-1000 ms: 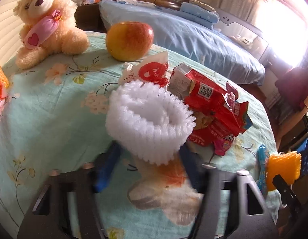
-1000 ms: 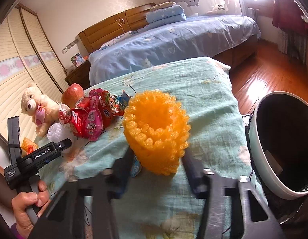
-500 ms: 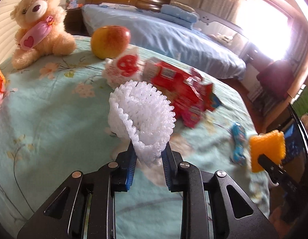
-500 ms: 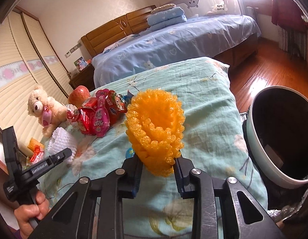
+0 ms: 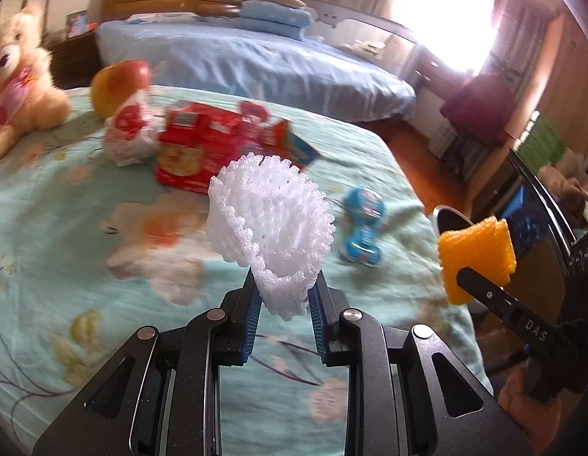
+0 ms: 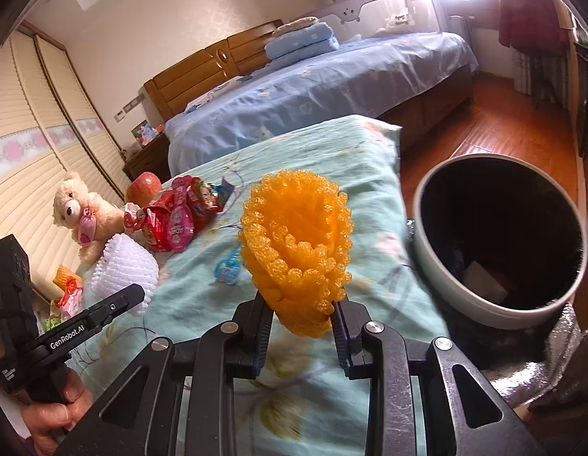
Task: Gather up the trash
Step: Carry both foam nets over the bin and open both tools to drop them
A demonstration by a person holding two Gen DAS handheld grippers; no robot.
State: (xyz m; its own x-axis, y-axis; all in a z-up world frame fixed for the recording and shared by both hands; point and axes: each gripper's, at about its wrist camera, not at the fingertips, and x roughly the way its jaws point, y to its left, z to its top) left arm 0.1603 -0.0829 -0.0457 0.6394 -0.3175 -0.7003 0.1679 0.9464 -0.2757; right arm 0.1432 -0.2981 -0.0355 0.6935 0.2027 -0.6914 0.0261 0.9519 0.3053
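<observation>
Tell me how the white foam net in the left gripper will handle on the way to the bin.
The white foam net looks squashed where the left gripper pinches it, so probably soft and springy. Its open mesh suggests very light. Held only by its lower edge, it may wobble or slip free.

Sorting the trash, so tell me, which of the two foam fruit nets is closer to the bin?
The orange foam net, held in the right tool, beside the bin. The white foam net is across the table.
</observation>
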